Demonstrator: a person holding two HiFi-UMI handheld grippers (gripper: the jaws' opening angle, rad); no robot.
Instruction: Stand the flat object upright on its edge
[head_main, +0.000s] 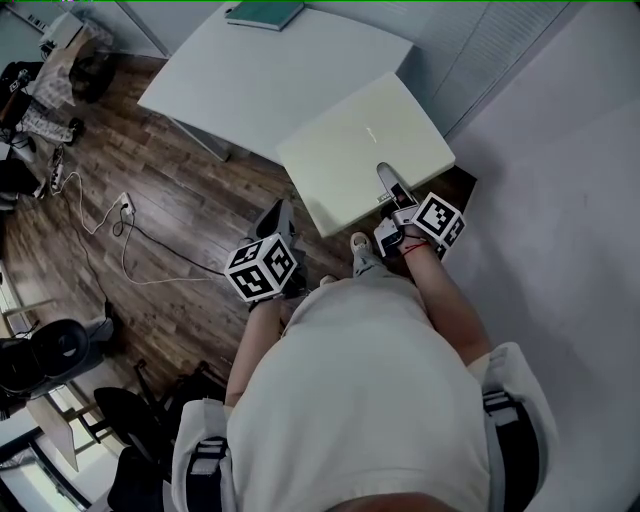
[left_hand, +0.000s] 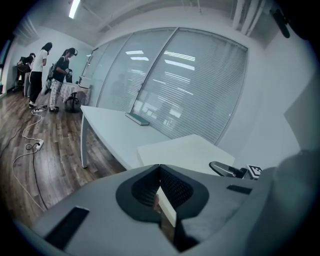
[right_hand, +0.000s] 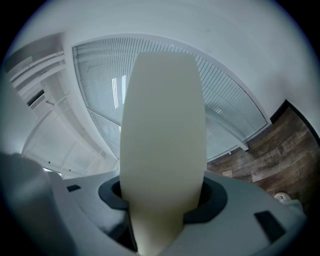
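Observation:
The flat object is a large cream board (head_main: 350, 150). It is held about level beside the white table (head_main: 250, 80), near the wall. My right gripper (head_main: 386, 182) is shut on the board's near edge. In the right gripper view the cream board (right_hand: 162, 130) fills the space between the jaws of the right gripper (right_hand: 162, 202) and rises away from them. My left gripper (head_main: 277, 216) hangs lower, off the board's left corner, and touches nothing. In the left gripper view the left gripper (left_hand: 160, 167) has its jaw tips together, with the cream board (left_hand: 185, 150) ahead of them.
A green book (head_main: 265, 14) lies on the table's far end. Cables and a power strip (head_main: 122, 208) trail over the wood floor. A black chair (head_main: 50, 360) stands at the lower left. The white wall (head_main: 560, 200) is close on the right. People (left_hand: 50, 75) stand far off.

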